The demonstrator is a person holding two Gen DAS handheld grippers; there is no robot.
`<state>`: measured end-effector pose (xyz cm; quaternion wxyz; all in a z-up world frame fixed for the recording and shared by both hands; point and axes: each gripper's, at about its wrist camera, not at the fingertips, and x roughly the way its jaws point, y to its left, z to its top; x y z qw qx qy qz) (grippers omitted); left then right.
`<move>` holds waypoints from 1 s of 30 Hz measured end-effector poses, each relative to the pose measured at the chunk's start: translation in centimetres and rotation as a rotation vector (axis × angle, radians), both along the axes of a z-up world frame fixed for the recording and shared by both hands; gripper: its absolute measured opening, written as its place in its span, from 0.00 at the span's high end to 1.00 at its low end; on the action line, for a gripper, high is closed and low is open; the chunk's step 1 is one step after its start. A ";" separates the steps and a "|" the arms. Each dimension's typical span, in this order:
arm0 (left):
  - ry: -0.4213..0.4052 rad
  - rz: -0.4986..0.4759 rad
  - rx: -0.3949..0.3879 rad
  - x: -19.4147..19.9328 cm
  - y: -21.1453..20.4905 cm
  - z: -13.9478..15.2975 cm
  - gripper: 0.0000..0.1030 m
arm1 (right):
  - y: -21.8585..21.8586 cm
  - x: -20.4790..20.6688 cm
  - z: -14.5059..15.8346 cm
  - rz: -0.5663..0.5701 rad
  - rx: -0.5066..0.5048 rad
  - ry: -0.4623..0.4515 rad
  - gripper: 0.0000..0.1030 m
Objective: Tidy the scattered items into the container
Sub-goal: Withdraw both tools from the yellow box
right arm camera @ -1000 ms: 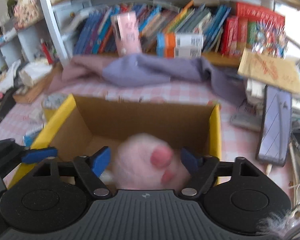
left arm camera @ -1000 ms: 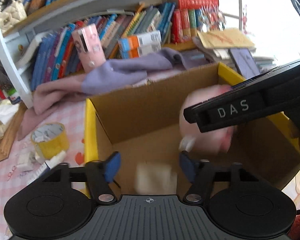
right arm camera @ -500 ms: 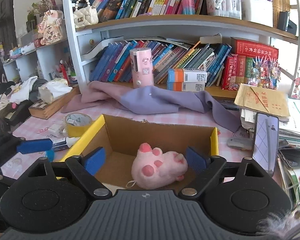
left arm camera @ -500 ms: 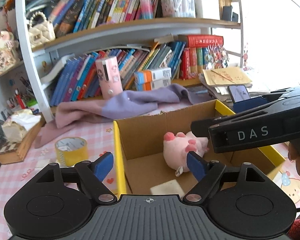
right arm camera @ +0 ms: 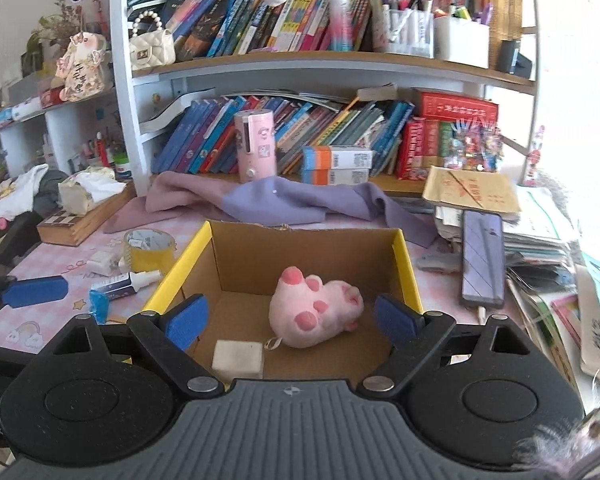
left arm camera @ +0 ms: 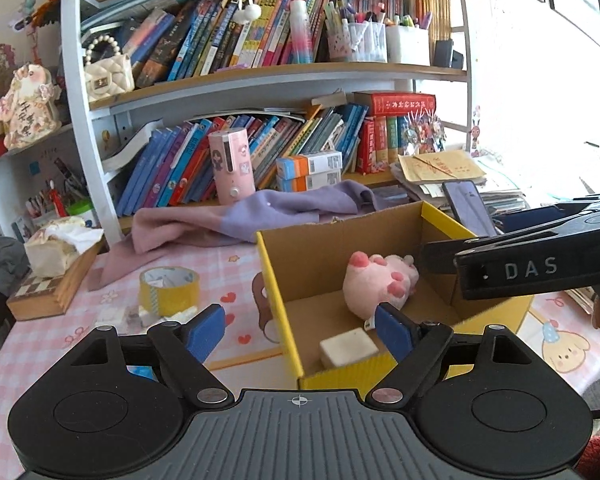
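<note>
A cardboard box with yellow rims (right arm camera: 404,256) (left arm camera: 274,276) sits on the pink checked table. Inside lie a pink plush paw (right arm camera: 314,312) (left arm camera: 380,284) and a white block (right arm camera: 238,358) (left arm camera: 348,346). My right gripper (right arm camera: 290,318) is open and empty, raised before the box's near side. My left gripper (left arm camera: 300,326) is open and empty, at the box's left front corner. A yellow tape roll (right arm camera: 150,246) (left arm camera: 169,290), a small white-capped bottle (right arm camera: 126,282) and a white eraser (right arm camera: 100,262) lie on the table left of the box.
A purple cloth (right arm camera: 284,200) lies behind the box under a bookshelf (right arm camera: 320,62). A phone (right arm camera: 482,258) rests on stacked papers to the right. A wooden box with tissue (right arm camera: 82,210) stands at far left. The right gripper's body (left arm camera: 532,264) crosses the left wrist view.
Both grippers have pulled back and up from the box. The pink plush, blurred between the right fingers a second ago, now lies still inside the box.
</note>
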<state>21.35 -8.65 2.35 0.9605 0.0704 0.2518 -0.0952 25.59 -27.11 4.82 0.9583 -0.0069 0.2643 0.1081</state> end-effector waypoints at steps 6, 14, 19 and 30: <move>-0.004 -0.017 -0.023 -2.7 2.3 -0.4 0.18 | 1.7 -3.8 -0.1 -0.062 -0.015 -0.016 0.12; 0.011 -0.018 -0.038 -7.8 6.6 -0.7 0.18 | 4.4 -9.7 -0.1 -0.153 -0.010 -0.040 0.12; 0.012 0.020 -0.037 -10.6 9.7 -0.7 0.18 | 6.4 -14.0 -0.3 -0.202 -0.021 -0.075 0.12; 0.038 0.066 -0.015 -14.9 13.9 -1.2 0.18 | 9.9 -18.8 -1.8 -0.218 -0.014 0.003 0.12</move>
